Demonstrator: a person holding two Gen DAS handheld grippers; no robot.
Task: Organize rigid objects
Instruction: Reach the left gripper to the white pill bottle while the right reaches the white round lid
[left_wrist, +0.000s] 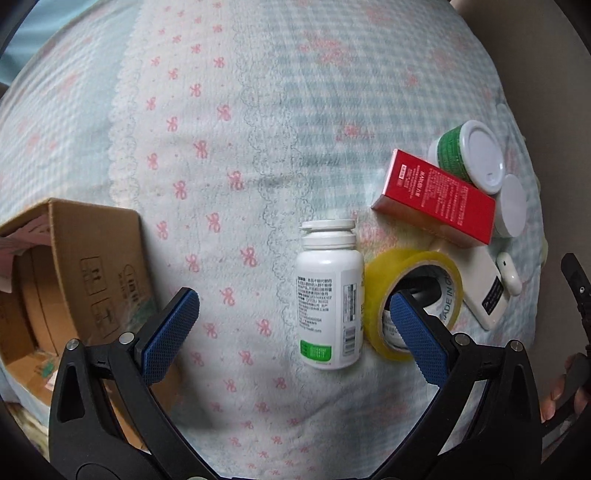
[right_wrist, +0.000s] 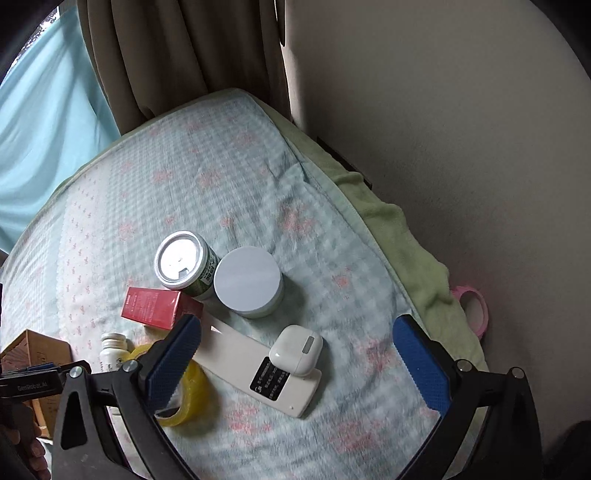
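Note:
A white pill bottle (left_wrist: 330, 295) lies on the bed beside a yellow tape roll (left_wrist: 413, 302). Behind them are a red box (left_wrist: 436, 199), a green-labelled can (left_wrist: 469, 155), a white round jar (left_wrist: 511, 206), a white remote (left_wrist: 480, 291) and a white earbud case (left_wrist: 508, 273). My left gripper (left_wrist: 295, 310) is open above the bottle, its right finger over the tape roll. My right gripper (right_wrist: 295, 336) is open above the earbud case (right_wrist: 295, 349) and the remote (right_wrist: 258, 369). The can (right_wrist: 183, 264), jar (right_wrist: 249, 280), red box (right_wrist: 159, 306), bottle (right_wrist: 112, 350) and tape (right_wrist: 184, 391) show there too.
An open cardboard box (left_wrist: 66, 273) stands at the bed's left edge, also in the right wrist view (right_wrist: 33, 354). A green towel (right_wrist: 399, 229) lines the bed's right edge by the wall, with a pink tape roll (right_wrist: 472, 310) beside it. Curtains (right_wrist: 177, 55) hang behind the bed.

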